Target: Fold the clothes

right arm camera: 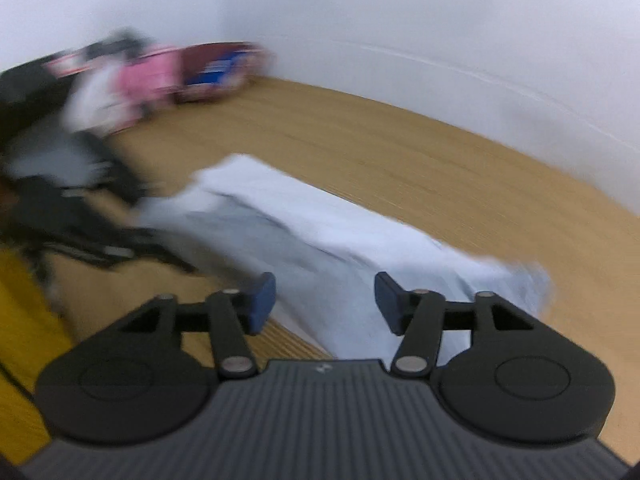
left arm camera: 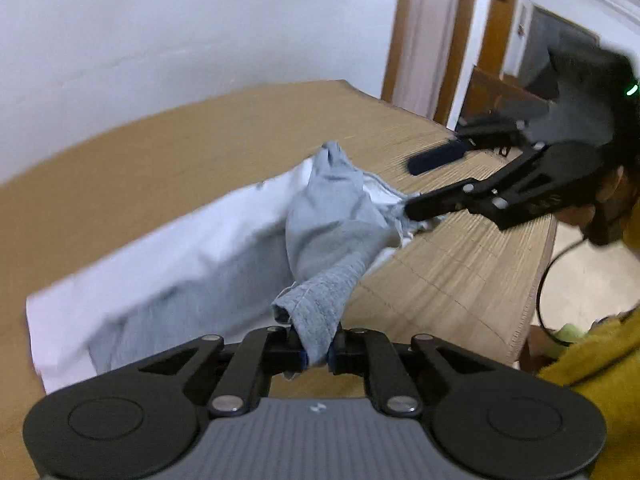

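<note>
Nearest me, my left gripper (left arm camera: 316,354) is clamped on a bunched grey corner of the garment (left arm camera: 336,216), lifting it off the wooden table (left arm camera: 440,280). My right gripper (right arm camera: 325,304) has its jaws spread wide and holds nothing, hovering at the cloth's other end. Beyond, the pale garment lies partly spread; I judge folding barely begun, with most folds left. Blurred clutter (right arm camera: 160,76) sits far back.

Motion blur smears the colourful pile (right arm camera: 160,76) by the wall beyond recognition.
</note>
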`<state>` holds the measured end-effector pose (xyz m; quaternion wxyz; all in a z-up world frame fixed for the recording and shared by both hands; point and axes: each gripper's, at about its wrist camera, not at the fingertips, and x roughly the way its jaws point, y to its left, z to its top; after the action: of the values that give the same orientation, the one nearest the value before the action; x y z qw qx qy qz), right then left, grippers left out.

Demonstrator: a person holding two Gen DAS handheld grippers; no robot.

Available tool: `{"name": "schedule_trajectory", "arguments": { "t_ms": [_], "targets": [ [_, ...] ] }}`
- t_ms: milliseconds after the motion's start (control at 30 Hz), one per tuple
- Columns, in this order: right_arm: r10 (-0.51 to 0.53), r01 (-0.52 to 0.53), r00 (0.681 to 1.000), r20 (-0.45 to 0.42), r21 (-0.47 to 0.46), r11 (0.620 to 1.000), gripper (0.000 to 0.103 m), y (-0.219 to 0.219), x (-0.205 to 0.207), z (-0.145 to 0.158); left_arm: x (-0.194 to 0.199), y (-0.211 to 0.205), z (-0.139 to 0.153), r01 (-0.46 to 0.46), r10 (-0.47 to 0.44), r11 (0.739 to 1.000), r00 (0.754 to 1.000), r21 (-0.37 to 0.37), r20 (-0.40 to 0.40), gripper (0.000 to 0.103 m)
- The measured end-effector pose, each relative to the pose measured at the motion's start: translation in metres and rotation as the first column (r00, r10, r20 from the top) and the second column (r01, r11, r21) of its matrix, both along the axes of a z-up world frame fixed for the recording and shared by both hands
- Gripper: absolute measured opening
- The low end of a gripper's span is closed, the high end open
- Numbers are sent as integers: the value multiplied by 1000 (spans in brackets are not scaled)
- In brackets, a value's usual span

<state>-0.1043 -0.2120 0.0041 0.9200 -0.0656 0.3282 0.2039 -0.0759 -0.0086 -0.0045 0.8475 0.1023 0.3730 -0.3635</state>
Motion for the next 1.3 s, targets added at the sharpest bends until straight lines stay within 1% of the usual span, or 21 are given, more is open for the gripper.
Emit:
{"name": "schedule_trajectory", "arguments": {
  "t_ms": [33, 100, 200, 333, 400, 433, 500, 567, 600, 633, 667, 700, 733, 833, 900, 1000, 1067, 1100, 1167, 1267, 1300],
  "targets": [
    [-81, 82, 996, -41, 31, 996, 63, -11, 2, -11, -4, 4, 3, -7, 7, 1000, 1000, 0, 6, 9],
    [-216, 231, 967, -135, 103, 968, 63, -32, 9, -29, -9, 8, 11, -10, 10, 1000, 999, 0, 32, 9],
    [-295, 333, 937, -188, 218, 917, 63, -53, 15, -32, -17, -9, 31, 19, -21, 1000, 989, 15, 145, 9],
    [-383, 462, 883, -272, 355, 812, 63, -82, 23, -36, -25, -32, 67, 95, -85, 995, 961, -27, 263, 9],
    [-421, 516, 854, -306, 400, 757, 63, -93, 26, -38, -30, -45, 82, 129, -112, 991, 925, -23, 362, 9],
    [-442, 531, 846, -299, 389, 753, 63, -94, 26, -39, -30, -50, 89, 141, -128, 990, 898, -1, 422, 9],
    [-476, 560, 828, -298, 375, 739, 63, -94, 22, -41, -27, -58, 105, 160, -164, 986, 827, 54, 537, 9],
    [-502, 587, 809, -306, 370, 720, 63, -94, 19, -44, -15, -58, 120, 151, -189, 982, 766, 114, 614, 9],
    [-505, 595, 803, -317, 380, 708, 63, -95, 16, -46, -6, -55, 127, 135, -195, 980, 746, 143, 637, 9],
    [-503, 600, 799, -330, 391, 698, 63, -96, 12, -49, 3, -51, 133, 113, -198, 979, 734, 172, 650, 9],
    [-500, 606, 795, -343, 399, 689, 63, -97, 9, -52, 11, -42, 136, 80, -192, 977, 730, 197, 655, 9],
    [-500, 609, 792, -350, 401, 684, 63, -98, 7, -54, 18, -32, 137, 45, -183, 974, 729, 221, 659, 9],
    [-501, 610, 791, -351, 400, 684, 63, -98, 5, -54, 27, -23, 134, 5, -166, 970, 741, 241, 651, 9],
    [-503, 611, 790, -351, 383, 693, 63, -97, 6, -60, 55, 5, 103, -107, -71, 954, 825, 279, 560, 10],
    [-500, 611, 789, -358, 363, 704, 63, -95, 9, -63, 72, 19, 63, -163, -7, 935, 879, 315, 477, 13],
    [-486, 597, 794, -365, 321, 735, 63, -87, 23, -72, 94, 37, 1, -217, 88, 900, 939, 378, 331, 14],
    [-476, 578, 805, -354, 286, 765, 63, -81, 33, -72, 98, 46, -27, -244, 139, 881, 953, 407, 270, 15],
    [-470, 561, 816, -336, 270, 782, 63, -77, 40, -69, 97, 51, -36, -259, 162, 874, 953, 411, 255, 18],
    [-456, 528, 838, -300, 236, 816, 64, -68, 52, -62, 92, 60, -38, -293, 199, 869, 944, 399, 261, 21],
    [-433, 485, 864, -256, 192, 853, 64, -54, 76, -58, 86, 69, -32, -333, 209, 847, 925, 413, 318, 34],
    [-429, 473, 871, -240, 174, 864, 63, -48, 84, -56, 82, 71, -31, -334, 202, 844, 923, 421, 329, 35]
  ]
}}
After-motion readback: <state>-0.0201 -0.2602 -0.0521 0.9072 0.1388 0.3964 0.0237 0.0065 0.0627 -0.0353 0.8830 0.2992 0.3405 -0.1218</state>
